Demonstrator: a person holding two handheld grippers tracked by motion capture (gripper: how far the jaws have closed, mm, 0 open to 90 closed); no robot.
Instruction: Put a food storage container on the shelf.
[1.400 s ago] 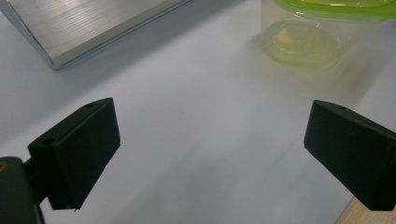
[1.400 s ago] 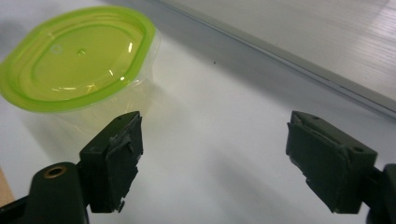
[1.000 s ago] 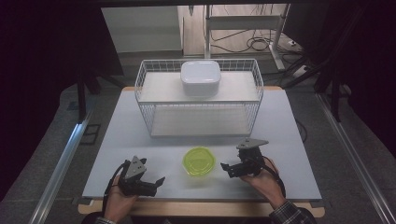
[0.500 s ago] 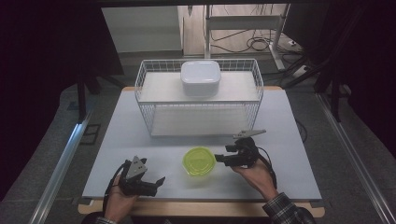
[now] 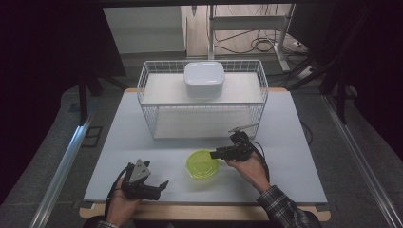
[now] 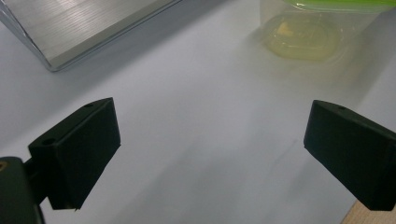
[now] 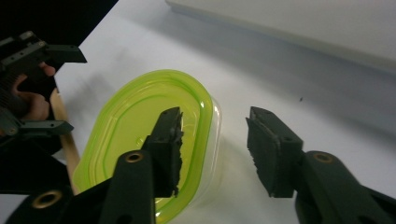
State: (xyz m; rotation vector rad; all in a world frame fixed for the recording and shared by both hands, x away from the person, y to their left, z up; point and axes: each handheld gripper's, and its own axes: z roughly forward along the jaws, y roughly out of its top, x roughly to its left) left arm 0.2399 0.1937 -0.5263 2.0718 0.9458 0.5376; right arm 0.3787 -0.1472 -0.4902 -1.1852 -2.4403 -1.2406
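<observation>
Nearest the person's edge of the white table (image 5: 294,156), the left gripper (image 5: 154,186) rests low in the left hand (image 5: 122,202), its jaws spread wide with bare tabletop between them; in the left gripper view its fingers (image 6: 79,151) hold nothing, and the tub shows past them at the upper right.

A little farther in, near the middle of the table, sits the task's thing: a clear plastic tub (image 5: 203,165) closed with a yellow-green lid (image 7: 140,126). Whether anything is inside cannot be told through the lid; the clear wall in the left gripper view shows nothing in it. No label or writing can be read on it.

The right gripper (image 5: 215,154), carried by the right hand (image 5: 249,166), is at the tub's right rim. Its jaws have just been closing and stand partly open. In the right gripper view one finger (image 7: 168,149) lies over the lid and the other stands outside the clear wall, so the rim is between them; the pads do not yet press on it.

Beyond, a white wire basket (image 5: 147,107) stands at the far half of the table. On its upper shelf rests a white lidded box (image 5: 204,79), closed, contents unseen, with no print legible.
</observation>
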